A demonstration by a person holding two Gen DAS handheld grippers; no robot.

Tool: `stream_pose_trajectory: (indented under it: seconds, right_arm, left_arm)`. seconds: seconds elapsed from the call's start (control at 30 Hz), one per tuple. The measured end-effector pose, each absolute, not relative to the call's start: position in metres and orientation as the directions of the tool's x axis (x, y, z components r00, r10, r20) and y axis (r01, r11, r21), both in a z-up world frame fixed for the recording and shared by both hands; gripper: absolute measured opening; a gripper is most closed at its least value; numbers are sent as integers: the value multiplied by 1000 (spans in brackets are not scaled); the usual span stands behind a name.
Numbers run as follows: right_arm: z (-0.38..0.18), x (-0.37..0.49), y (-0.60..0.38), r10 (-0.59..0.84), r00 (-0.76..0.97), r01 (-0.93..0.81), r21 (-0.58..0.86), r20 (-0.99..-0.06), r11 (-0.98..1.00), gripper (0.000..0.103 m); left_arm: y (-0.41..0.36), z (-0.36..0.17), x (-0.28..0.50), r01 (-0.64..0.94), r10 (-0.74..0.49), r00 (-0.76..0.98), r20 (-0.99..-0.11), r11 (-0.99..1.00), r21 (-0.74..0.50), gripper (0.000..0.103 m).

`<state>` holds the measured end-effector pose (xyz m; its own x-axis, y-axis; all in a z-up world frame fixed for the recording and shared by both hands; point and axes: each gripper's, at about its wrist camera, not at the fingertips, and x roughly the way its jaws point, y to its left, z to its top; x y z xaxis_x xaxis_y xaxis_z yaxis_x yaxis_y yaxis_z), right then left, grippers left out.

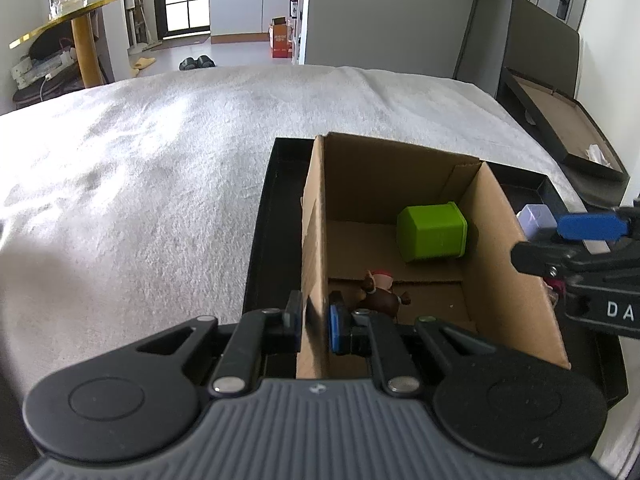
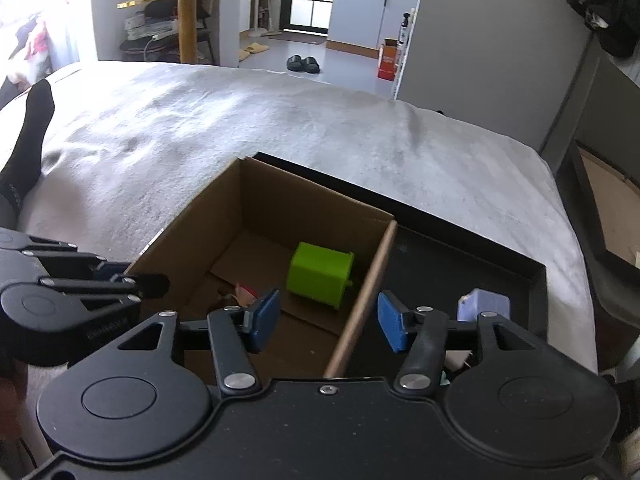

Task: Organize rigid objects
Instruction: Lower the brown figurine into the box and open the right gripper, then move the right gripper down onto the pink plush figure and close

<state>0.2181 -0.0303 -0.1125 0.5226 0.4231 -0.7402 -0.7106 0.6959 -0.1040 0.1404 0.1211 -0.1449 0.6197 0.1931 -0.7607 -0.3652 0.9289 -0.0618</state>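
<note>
The cardboard box (image 1: 400, 216) is standing open-topped inside a shallow black tray (image 1: 260, 240) on a bed covered with a pale, fuzzy blanket (image 1: 160, 160). It is plain brown with raw cut edges and loose flaps lying on its floor.

The left tongs (image 1: 314, 322) are pressing together on the box's left wall, one blue pad (image 1: 335, 326) sitting inside the box and the other finger outside it. Just ahead of the inner pad, a small brown figurine (image 1: 380, 294) with a red cap is lying on the box floor; its details are too small to make out. Farther ahead and to the right, a lime-green square container (image 1: 434, 234) is lying on its side near the far wall.

The right tongs (image 2: 328, 322) are hanging spread apart, nothing between the pads, straddling the box's right wall from above without touching it. The left pad is hovering over the inside of the box and is covering most of the figurine in that view, only a bit of red showing. Beyond the right pad, a pale lilac block (image 2: 486, 304) is sitting in the tray outside the box, partly hidden by the finger linkage. Something whitish is lying under the right finger's arm, too covered to identify.

At the left edge of the right wrist view, a foot in a black sock (image 2: 30, 128) is resting on the blanket, cut off by the frame.
</note>
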Motion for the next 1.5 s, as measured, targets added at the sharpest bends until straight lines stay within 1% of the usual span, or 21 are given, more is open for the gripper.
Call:
stream_pose_trajectory:
  seconds: [0.13, 0.23, 0.33, 0.4, 0.5, 0.57, 0.7, 0.77, 0.8, 0.87, 0.97, 1.13, 1.27, 1.37, 1.5]
  right_arm:
    - [-113, 219, -40, 414, 524, -697, -94, -744, 711, 55]
    - [-113, 219, -48, 413, 527, -687, -86, -743, 722, 56]
    - [-113, 219, -56, 412, 530, -678, -79, -741, 730, 56]
    - [-113, 219, -63, 413, 531, -674, -73, -740, 735, 57]
    - [-114, 220, -73, 411, 534, -664, -66, -739, 745, 58]
    - [-115, 222, -79, 408, 536, -655, -58, -739, 754, 59]
    - [-117, 225, -92, 401, 540, -636, -46, -740, 771, 59]
    - [-119, 227, -98, 396, 544, -627, -45, -740, 778, 63]
    - [-119, 228, -101, 392, 547, -621, -44, -740, 783, 64]
    - [-120, 230, -106, 385, 552, -609, -43, -739, 792, 71]
    - [-120, 230, -114, 381, 573, -594, -47, -726, 803, 79]
    - [-123, 235, -125, 381, 575, -578, -30, -725, 815, 81]
    - [-127, 238, -131, 381, 574, -565, -13, -725, 825, 82]
    - [-132, 240, -136, 383, 570, -556, 2, -727, 831, 82]
    - [-136, 242, -143, 387, 570, -543, 21, -725, 839, 82]
  left_arm:
    - [118, -141, 139, -366, 213, 619, -756, 930, -38, 12]
    - [115, -140, 140, -366, 222, 604, -765, 930, -19, 15]
    - [112, -139, 142, -366, 233, 593, -770, 931, 0, 16]
    - [110, -137, 142, -363, 231, 594, -770, 932, 0, 18]
    - [107, -135, 144, -362, 243, 586, -773, 932, 19, 28]
    - [104, -134, 146, -360, 252, 584, -771, 933, 33, 38]
    - [99, -133, 149, -354, 260, 584, -769, 934, 46, 51]
    - [95, -131, 151, -349, 265, 582, -769, 935, 58, 59]
    - [94, -131, 151, -348, 269, 581, -768, 935, 64, 61]
    - [92, -131, 152, -350, 278, 578, -767, 934, 75, 69]
    - [91, -133, 154, -354, 286, 567, -772, 931, 85, 72]
    - [90, -132, 154, -356, 292, 556, -778, 930, 94, 79]
    - [89, -130, 157, -355, 294, 549, -782, 929, 100, 82]
    - [88, -129, 158, -360, 296, 545, -784, 928, 101, 88]
    - [84, -127, 160, -355, 305, 548, -779, 928, 114, 90]
